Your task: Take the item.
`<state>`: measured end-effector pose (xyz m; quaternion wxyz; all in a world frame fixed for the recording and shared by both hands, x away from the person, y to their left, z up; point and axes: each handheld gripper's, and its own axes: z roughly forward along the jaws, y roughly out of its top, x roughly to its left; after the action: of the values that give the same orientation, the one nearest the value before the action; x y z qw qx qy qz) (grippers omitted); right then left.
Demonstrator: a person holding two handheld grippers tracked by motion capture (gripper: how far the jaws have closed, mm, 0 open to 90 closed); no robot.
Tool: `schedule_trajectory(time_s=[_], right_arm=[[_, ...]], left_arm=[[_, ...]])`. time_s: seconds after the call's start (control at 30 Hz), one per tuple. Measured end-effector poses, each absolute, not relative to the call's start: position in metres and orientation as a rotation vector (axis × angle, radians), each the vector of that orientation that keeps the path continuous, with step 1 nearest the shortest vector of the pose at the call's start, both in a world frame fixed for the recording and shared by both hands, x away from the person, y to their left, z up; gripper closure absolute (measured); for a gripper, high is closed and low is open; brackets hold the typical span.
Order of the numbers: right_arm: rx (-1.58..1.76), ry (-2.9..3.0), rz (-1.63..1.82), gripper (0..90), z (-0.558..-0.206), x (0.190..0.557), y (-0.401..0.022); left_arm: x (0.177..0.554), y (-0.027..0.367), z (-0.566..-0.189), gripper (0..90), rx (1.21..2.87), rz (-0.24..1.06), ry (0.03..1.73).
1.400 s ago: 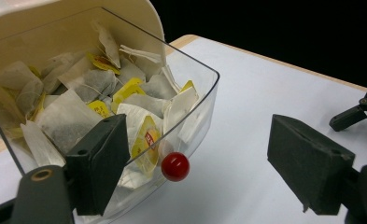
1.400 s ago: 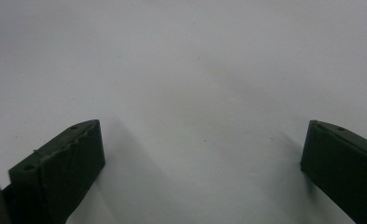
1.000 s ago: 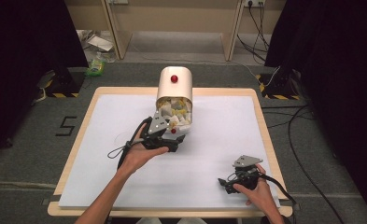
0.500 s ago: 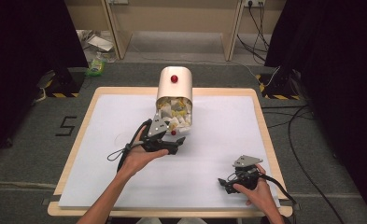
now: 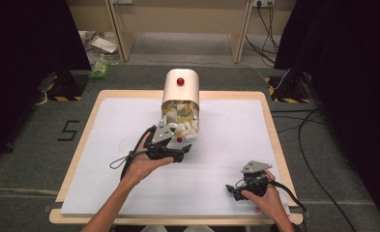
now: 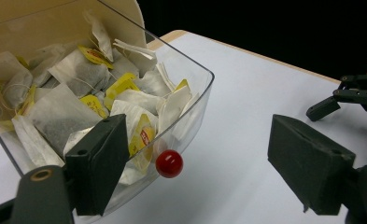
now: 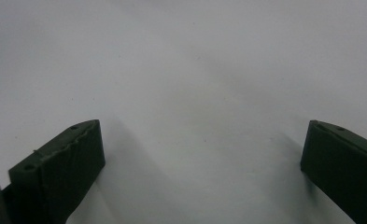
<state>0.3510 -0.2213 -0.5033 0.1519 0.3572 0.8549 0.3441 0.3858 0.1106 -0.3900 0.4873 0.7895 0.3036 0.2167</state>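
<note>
We take this for a lab or recording studio rather than a home. Black curtains (image 5: 28, 58) hang on both sides, closing off a bay around a wooden tabletop (image 5: 270, 121) covered with a plain white sheet (image 5: 236, 135). The floor is grey carpet (image 5: 323, 159) marked with a taped number five (image 5: 67, 130). Yellow-and-black hazard tape marks stand bases (image 5: 62, 89) at the curtain edges, and loose cables (image 5: 303, 130) run across the floor to wall sockets (image 5: 260, 3).
</note>
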Motion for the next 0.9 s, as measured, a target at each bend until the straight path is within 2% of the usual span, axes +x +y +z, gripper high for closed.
schedule_trajectory(time_s=[0.9], right_arm=[[1.025, 2.454, 0.987, 0.1, -0.503, 0.351, -0.221]], left_arm=[[0.388, 0.117, -0.381, 20.3, 1.894, 0.513, 0.741]])
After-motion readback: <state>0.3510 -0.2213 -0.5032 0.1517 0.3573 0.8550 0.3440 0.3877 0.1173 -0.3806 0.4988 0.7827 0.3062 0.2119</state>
